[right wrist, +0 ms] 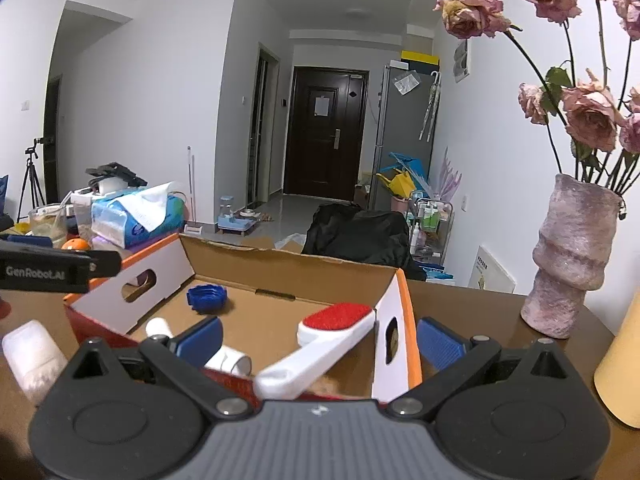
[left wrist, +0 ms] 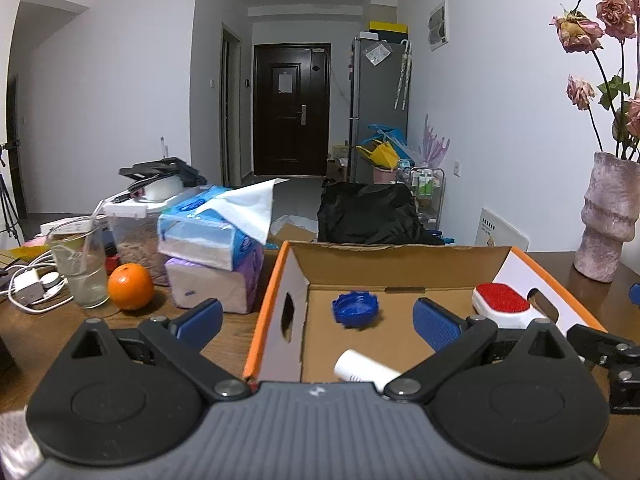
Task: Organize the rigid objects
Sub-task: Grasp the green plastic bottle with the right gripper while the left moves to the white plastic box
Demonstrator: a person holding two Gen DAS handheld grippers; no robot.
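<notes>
Wide-spread left fingers (left wrist: 318, 318) at bottom of left view, holding nothing, straddling left wall of box (left wrist: 272, 292). Inside box: blue cap (left wrist: 355, 309) mid-frame on its floor, white tube (left wrist: 366, 368) lower centre, red-topped brush (left wrist: 502, 306) against right wall. Orange (left wrist: 131, 286), glass (left wrist: 80, 266) and tissue packs (left wrist: 208, 256) at left on surface (left wrist: 120, 332); vase (left wrist: 608, 220) at right edge. Right fingers (right wrist: 318, 340) likewise wide apart and empty in right view, straddling box's right wall, brush handle between them. White bottle (right wrist: 32, 354) at lower left, outside box.
</notes>
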